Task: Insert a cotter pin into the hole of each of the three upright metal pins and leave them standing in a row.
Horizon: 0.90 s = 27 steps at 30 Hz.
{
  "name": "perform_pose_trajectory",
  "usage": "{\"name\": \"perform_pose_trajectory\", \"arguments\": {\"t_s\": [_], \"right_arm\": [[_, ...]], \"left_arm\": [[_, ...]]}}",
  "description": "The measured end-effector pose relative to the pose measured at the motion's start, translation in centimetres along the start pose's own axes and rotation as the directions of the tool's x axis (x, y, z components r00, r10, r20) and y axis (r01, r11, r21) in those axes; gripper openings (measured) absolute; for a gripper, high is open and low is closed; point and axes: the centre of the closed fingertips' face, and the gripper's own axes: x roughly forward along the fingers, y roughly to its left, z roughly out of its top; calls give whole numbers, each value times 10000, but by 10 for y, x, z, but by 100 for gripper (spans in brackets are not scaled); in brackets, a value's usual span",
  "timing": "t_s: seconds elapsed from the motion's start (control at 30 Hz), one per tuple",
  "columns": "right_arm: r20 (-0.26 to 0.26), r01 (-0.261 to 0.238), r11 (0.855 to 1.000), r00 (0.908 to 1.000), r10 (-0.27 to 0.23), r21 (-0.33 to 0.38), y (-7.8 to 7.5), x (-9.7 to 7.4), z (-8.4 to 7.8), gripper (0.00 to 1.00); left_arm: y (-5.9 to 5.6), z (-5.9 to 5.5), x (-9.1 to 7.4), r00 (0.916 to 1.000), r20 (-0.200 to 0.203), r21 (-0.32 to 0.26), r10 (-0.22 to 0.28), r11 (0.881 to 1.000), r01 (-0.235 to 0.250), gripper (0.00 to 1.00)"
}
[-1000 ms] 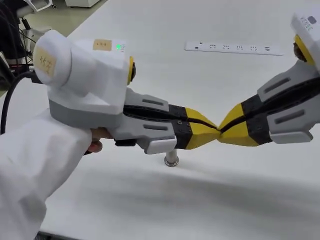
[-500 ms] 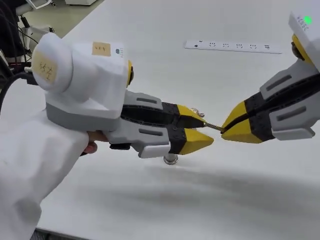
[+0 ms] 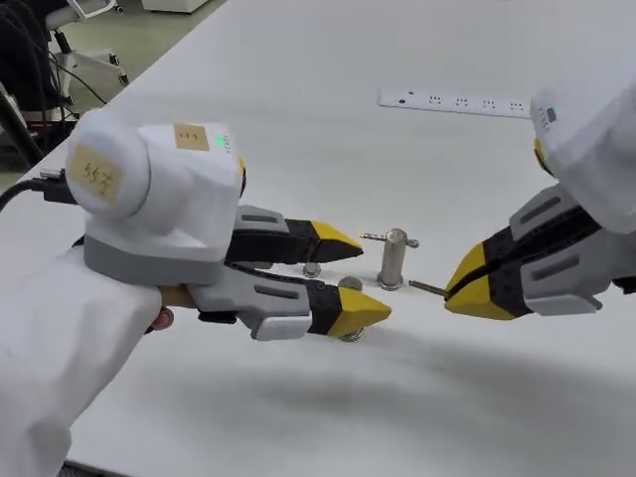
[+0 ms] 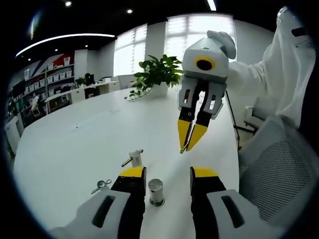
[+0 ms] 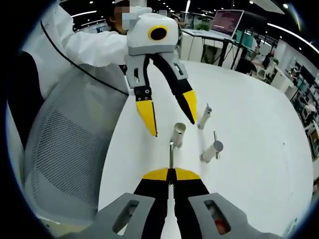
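I read the left hand-held gripper [image 4: 168, 174] as wide open and holding nothing. Its jaws straddle a bare metal pin [image 4: 156, 191] that stands upright on the bench [image 3: 298, 119], and neither jaw touches it. The right hand-held gripper [image 5: 170, 174] is closed tight on a cotter pin [image 5: 171, 152], gripped at one end so that most of its length projects forward. In the right gripper view it points toward 12 o'clock at the bare metal pin, near but not in contact. In the head view a fitted metal pin [image 3: 395, 256], with a cotter already through its top, stands at 11 o'clock of the held cotter's free end. A third metal pin [image 3: 311, 268] sits at 9 o'clock of the fitted one, largely hidden behind a jaw, so I cannot tell whether it is fitted. A loose cotter pin [image 4: 101, 185] lies on the bench at 9 o'clock of the left gripper's jaw tip. Handling, as I judge it: the cotter pin is light, thin, springy wire and likely to twist or slip, so hold it at the head end and leave the legs free. The bare metal pin is stiff and smooth and stands on a small base, so it may tip under side load. Brace it low on the shank, below the hole.
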Motion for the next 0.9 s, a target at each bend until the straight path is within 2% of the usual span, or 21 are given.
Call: {"name": "perform_pose_trajectory", "arguments": {"t_s": [0.2,0.3,0.6,0.73,0.9], "right_arm": [[-378,-58,9999,9993,63,138,-2,13,-1,0],[-495,-109,9998,9987,116,151,-6,20,-1,0],[-777,-284,9994,9965,297,178,-12,35,1,0],[-777,-273,9994,9966,288,205,-15,37,3,0],[-861,-352,9992,9956,368,202,-14,40,3,0]], "left_arm": [[10,-17,1,9997,-220,-373,129,9992,-137,29],[14,-21,1,9995,-270,-478,162,9987,-175,25],[18,-23,2,9999,-146,-657,57,9978,-66,11],[18,-20,0,10000,18,-769,-6,9970,8,10],[17,-20,0,10000,-5,-729,-67,9973,66,10]]}}
